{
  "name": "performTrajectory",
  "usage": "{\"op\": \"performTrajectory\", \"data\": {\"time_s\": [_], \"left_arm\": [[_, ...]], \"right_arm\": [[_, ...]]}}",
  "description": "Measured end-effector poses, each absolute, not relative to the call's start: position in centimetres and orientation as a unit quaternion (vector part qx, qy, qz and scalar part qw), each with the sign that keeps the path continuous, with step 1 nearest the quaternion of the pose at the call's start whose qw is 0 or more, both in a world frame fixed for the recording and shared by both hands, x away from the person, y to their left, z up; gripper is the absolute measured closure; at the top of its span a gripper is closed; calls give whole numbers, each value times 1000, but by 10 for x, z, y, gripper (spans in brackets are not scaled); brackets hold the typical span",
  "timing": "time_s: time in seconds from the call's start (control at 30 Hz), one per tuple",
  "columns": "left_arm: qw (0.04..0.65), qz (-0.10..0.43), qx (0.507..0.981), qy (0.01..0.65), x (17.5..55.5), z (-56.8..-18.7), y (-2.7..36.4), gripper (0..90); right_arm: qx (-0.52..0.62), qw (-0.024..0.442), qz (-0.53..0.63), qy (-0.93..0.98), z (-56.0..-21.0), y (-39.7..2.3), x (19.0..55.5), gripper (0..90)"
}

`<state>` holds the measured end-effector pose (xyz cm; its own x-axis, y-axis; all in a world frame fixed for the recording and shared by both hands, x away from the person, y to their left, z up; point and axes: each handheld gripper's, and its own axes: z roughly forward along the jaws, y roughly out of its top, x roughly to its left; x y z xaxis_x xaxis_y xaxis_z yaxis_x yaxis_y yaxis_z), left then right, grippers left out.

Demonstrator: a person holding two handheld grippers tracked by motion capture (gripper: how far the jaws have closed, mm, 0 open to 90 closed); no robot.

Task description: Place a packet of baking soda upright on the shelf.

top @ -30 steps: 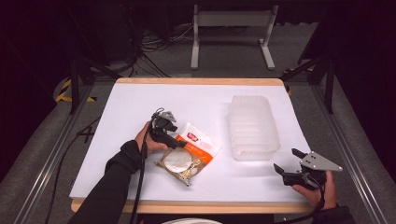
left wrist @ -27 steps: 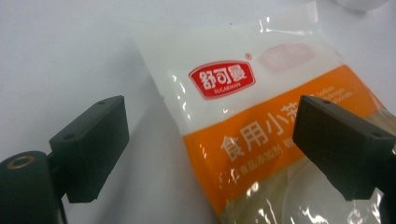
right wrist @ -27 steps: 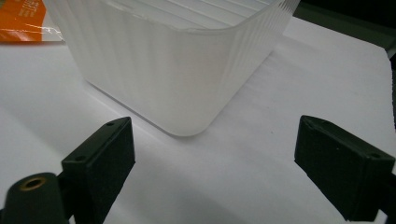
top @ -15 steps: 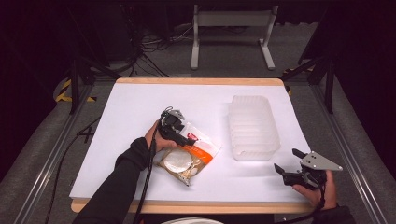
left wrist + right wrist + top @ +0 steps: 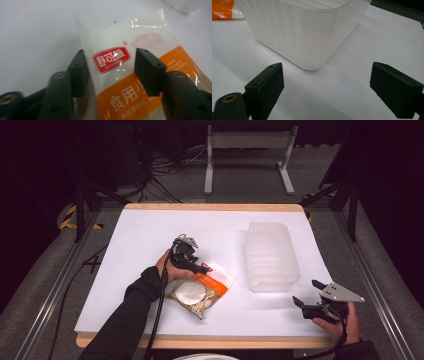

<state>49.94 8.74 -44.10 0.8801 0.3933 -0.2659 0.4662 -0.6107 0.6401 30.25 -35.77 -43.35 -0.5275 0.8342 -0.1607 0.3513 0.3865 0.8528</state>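
Your left tongs have just been closing around the top edge of the snack bag, which lies on the bench left of the clear tub; the pads don't look tight on it yet. Your right tongs wait wide open and empty near the tub's corner. Gripping, lifting and any placing remain.

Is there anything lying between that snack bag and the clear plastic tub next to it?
Nothing visible. The snack bag lies just left of the plastic tub, with bare white table cover between them. The left gripper has its jaws astride the bag's top end, just closing in; the right gripper waits open near the tub.
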Motion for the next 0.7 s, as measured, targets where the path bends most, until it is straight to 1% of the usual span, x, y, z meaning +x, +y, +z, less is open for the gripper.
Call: {"op": "performTrajectory", "data": {"time_s": [0.03,0.07,0.1,0.13,0.2,0.23,0.3,0.4,0.5,0.57,0.6,0.7], "left_arm": [[371,-51,896,239,500,-441,88,648],[371,-51,896,239,500,-441,88,695],[372,-54,897,232,501,-442,88,695],[368,-58,900,224,500,-442,87,771],[367,-63,902,219,499,-442,86,827],[368,-62,903,213,498,-441,86,827],[376,-66,901,205,496,-438,86,885],[380,-71,901,195,493,-434,86,895],[385,-64,901,188,488,-429,85,898],[399,-46,897,188,484,-424,86,899],[416,-43,891,178,478,-417,89,899],[436,-25,884,167,468,-404,94,899]], "right_arm": [[381,300,401,778,-434,-357,303,126],[381,300,401,778,-434,-357,303,126],[380,299,401,778,-434,-357,303,123],[376,299,405,778,-434,-357,302,123],[376,298,407,777,-433,-357,302,122],[376,298,407,777,-433,-357,302,122],[377,299,405,777,-433,-358,302,122],[377,299,405,777,-433,-358,302,122],[377,300,405,777,-433,-358,302,122],[378,300,404,777,-433,-358,302,122],[378,301,404,777,-432,-358,302,122],[379,302,404,776,-432,-358,301,122]]}}
